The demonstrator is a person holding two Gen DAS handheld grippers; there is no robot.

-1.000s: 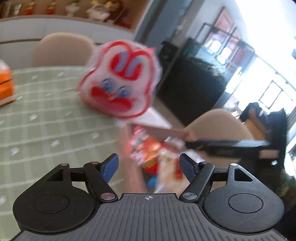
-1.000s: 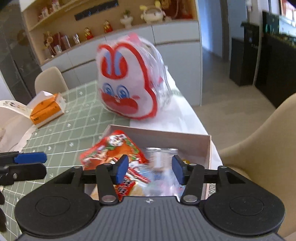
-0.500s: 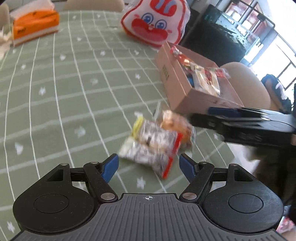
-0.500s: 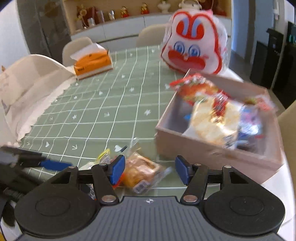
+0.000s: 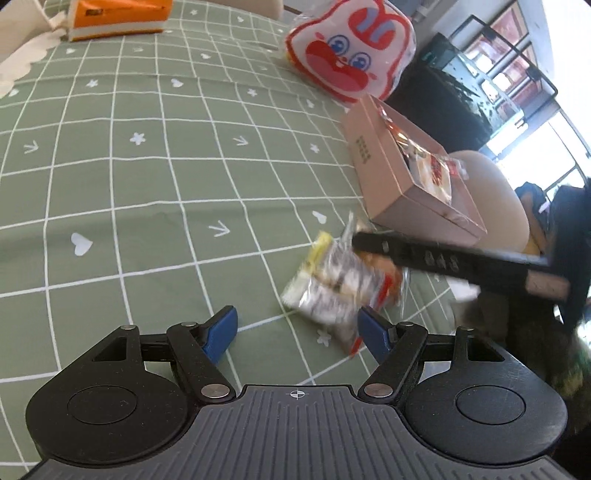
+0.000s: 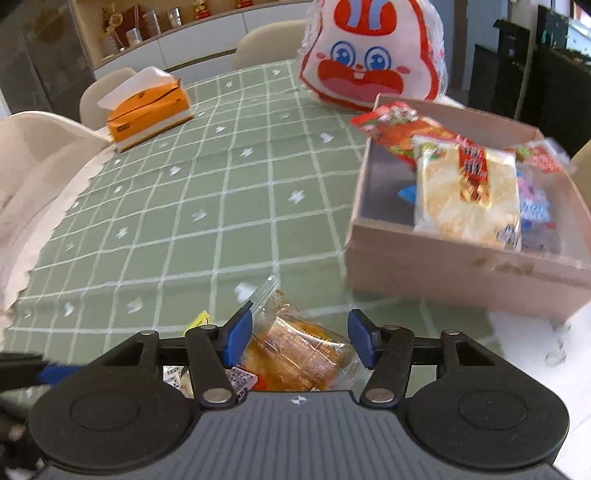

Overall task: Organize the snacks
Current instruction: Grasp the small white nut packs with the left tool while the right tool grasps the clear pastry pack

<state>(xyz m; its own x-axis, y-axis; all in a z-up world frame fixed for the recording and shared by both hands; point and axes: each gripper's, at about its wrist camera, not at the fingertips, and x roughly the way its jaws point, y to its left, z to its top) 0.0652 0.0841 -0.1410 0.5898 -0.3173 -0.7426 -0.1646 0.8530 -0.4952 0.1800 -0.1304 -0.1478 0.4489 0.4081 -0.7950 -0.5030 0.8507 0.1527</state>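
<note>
Two loose snacks lie on the green checked tablecloth in front of the pink box [image 5: 384, 173] [image 6: 443, 266]. A silver and yellow packet [image 5: 328, 288] lies just beyond my left gripper [image 5: 297, 330], nearer its right finger; that gripper is open and holds nothing. An orange pastry packet [image 6: 299, 350] [image 5: 384, 269] lies between the fingers of my right gripper [image 6: 300, 338], whose jaws are closing around it without a clear squeeze. In the left wrist view, a right gripper finger [image 5: 443, 258] crosses over this packet. The box holds several snack packets, with a rice cracker pack [image 6: 465, 192] on top.
A big red and white rabbit-face bag [image 5: 351, 55] [image 6: 369, 62] stands behind the box. An orange tissue box [image 6: 147, 110] [image 5: 118, 18] sits far across the table. Beige chairs [image 6: 266, 40] ring the table, and the box stands near its right edge.
Both grippers have swung away from the rabbit bag and box and come down to the two loose packets. The right gripper now straddles the orange packet.
</note>
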